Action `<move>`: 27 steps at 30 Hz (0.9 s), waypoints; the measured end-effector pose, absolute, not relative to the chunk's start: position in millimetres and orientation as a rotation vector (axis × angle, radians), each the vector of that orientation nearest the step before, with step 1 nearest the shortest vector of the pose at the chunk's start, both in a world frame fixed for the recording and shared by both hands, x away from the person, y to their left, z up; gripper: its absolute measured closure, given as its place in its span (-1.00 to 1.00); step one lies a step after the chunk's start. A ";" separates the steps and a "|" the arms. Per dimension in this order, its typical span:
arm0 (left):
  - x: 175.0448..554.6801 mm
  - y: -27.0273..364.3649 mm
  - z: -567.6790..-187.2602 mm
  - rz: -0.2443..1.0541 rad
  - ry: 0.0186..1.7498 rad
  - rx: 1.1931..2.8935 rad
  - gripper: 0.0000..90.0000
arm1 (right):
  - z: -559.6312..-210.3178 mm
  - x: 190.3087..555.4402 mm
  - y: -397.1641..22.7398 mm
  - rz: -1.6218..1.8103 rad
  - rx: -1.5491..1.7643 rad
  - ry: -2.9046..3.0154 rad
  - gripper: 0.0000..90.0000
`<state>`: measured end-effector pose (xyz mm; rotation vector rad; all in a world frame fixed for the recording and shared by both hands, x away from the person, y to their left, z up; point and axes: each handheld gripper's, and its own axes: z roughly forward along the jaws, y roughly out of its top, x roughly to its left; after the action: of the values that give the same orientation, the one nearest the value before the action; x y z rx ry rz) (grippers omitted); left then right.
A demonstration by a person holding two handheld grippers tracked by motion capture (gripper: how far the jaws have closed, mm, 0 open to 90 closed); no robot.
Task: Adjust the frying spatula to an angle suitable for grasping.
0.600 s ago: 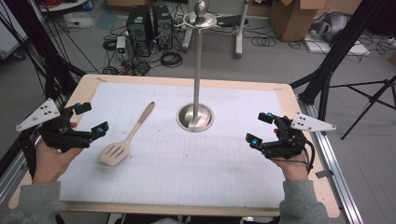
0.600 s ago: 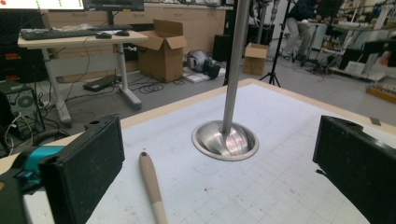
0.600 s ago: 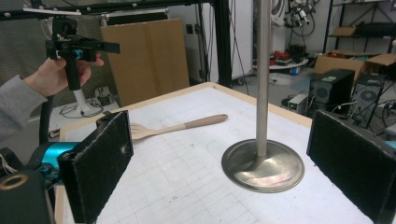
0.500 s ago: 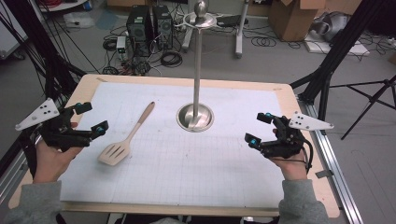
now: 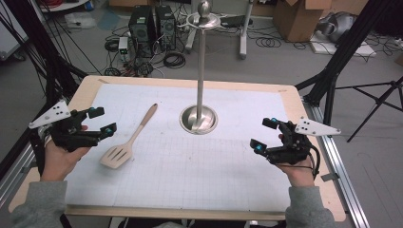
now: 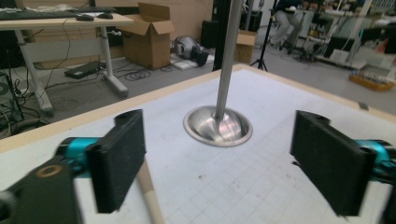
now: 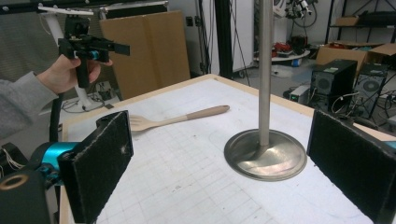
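The left gripper is held above the table's left edge with its two black jaws spread wide and nothing between them. In the left gripper view the pads are flat rectangular blocks with a rough, foam-like face, each carried on a teal metal cylinder. The right gripper hangs over the right side of the table, its jaws likewise wide apart and empty, with the same coarse black pads in its own view. Each gripper carries one grey three-cornered plate on top with small holes in it.

Just beside the left gripper lies one spatula of pale wood, flat on the sheet, its slotted blade toward the person and its rounded handle pointing away toward the middle of the table. Its handle tip passes just under the left jaw in the left gripper view.

Near the table's centre, well apart from both grippers, stands one stand: a thin upright pole of brushed metal rising from a round, shiny, dished base, topped by a small disc and a ball.

The table has a light wooden rim and is covered by a white sheet printed with a fine grid. No writing can be read on anything.
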<state>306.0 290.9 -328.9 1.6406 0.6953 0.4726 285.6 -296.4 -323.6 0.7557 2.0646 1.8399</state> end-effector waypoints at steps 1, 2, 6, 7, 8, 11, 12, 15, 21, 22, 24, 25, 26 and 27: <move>307.8 292.7 -330.6 0.459 0.702 1.633 -0.45 | -324.1 286.0 -296.5 1.842 0.750 2.065 -0.87; 309.6 293.8 -332.1 0.448 0.707 1.628 -0.42 | -324.4 286.2 -296.1 1.844 0.753 2.066 -0.87; 317.9 289.4 -339.4 0.445 0.721 1.662 -0.16 | -324.5 285.8 -293.0 1.848 0.745 2.079 -0.87; 320.2 286.9 -341.7 0.449 0.724 1.680 -0.11 | -324.6 286.2 -292.6 1.849 0.736 2.079 -0.87; 322.2 284.6 -343.7 0.451 0.731 1.694 -0.07 | -324.7 286.6 -292.4 1.852 0.736 2.080 -0.87; 327.4 279.9 -348.1 0.458 0.751 1.726 0.10 | -325.4 288.0 -292.8 1.853 0.750 2.088 -0.87; 328.8 279.6 -348.9 0.477 0.759 1.730 0.18 | -325.6 288.5 -292.7 1.853 0.751 2.088 -0.87; 334.4 282.3 -351.5 0.494 0.770 1.720 0.46 | -325.7 289.1 -291.9 1.855 0.740 2.087 -0.87; 349.2 281.8 -362.0 0.496 0.785 1.784 0.76 | -326.0 289.0 -290.0 1.856 0.730 2.104 -0.87; 351.5 281.1 -364.1 0.500 0.784 1.797 0.80 | -326.0 289.2 -289.9 1.856 0.730 2.104 -0.87; 356.3 280.0 -368.1 0.490 0.789 1.811 0.87 | -326.6 289.6 -289.5 1.859 0.733 2.107 -0.87; 358.8 279.2 -370.1 0.488 0.791 1.816 0.90 | -327.0 290.0 -289.3 1.856 0.733 2.107 -0.87; 361.2 278.4 -372.4 0.486 0.791 1.825 0.93 | -327.2 289.9 -289.0 1.858 0.735 2.113 -0.87; 363.5 277.8 -374.7 0.482 0.785 1.834 0.97 | -327.7 290.1 -288.7 1.854 0.734 2.116 -0.87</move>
<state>363.5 277.8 -374.7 1.8341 0.7852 0.4824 290.1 -288.7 -327.7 0.7342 2.1163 1.8538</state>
